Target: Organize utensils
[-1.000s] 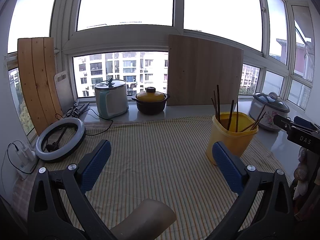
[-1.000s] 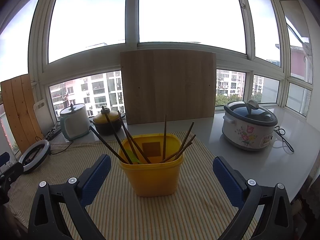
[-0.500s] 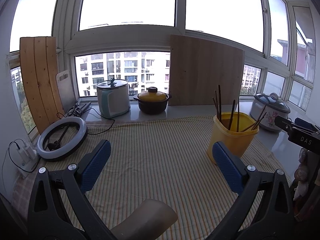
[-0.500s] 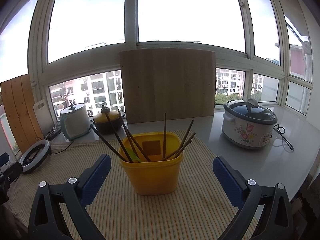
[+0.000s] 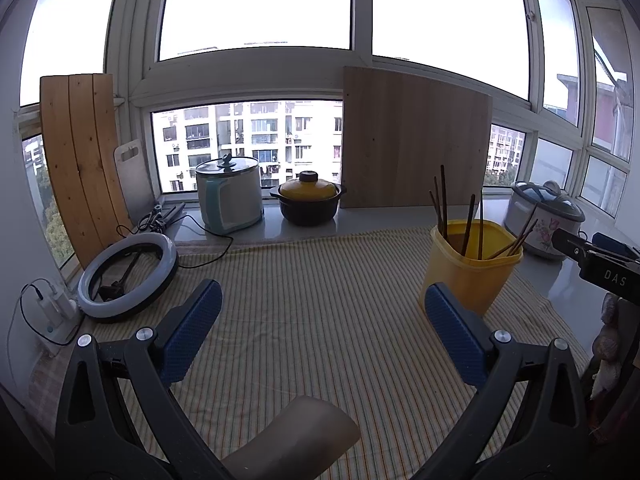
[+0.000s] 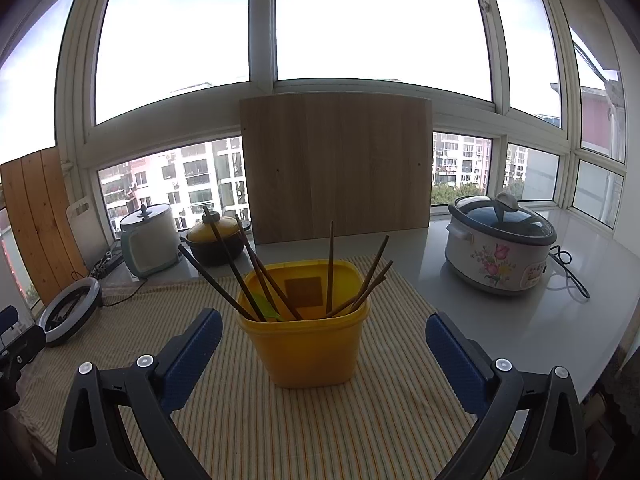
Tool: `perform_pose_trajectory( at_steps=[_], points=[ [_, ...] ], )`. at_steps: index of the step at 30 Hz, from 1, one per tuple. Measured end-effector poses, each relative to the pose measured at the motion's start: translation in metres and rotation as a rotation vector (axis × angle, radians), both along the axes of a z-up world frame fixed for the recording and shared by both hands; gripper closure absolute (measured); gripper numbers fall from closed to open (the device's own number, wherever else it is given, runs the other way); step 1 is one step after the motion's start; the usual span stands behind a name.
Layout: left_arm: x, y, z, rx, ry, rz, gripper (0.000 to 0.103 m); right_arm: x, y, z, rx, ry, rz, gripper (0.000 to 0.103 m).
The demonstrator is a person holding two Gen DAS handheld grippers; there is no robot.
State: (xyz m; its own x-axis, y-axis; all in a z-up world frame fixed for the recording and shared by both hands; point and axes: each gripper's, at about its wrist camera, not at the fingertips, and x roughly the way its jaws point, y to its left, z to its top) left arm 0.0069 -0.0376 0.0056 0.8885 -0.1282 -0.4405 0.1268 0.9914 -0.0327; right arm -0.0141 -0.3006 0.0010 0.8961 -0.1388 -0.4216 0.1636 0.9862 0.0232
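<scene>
A yellow plastic container stands on the striped cloth with several dark wooden chopsticks leaning in it. In the right wrist view it sits straight ahead between the blue pads. My right gripper is open and empty just in front of it. In the left wrist view the container is at the right, beyond the right pad. My left gripper is open and empty above the bare cloth. The right gripper's body shows at that view's right edge.
A ring light lies at the left with a cable and charger. A white cooker, a yellow-lidded black pot and a wooden board stand along the windowsill. A flowered slow cooker sits on the counter at the right.
Both views have drifted slightly back and right from the container. Both grippers stay open and empty.
</scene>
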Motion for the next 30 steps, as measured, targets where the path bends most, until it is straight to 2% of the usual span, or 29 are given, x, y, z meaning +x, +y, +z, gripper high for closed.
perform_pose_trajectory(
  at_steps=[30],
  points=[
    [0.006, -0.001, -0.007, 0.020, 0.005, 0.039, 0.000, 0.007, -0.004, -0.012, 0.010, 0.039, -0.003, 0.000]
  ],
)
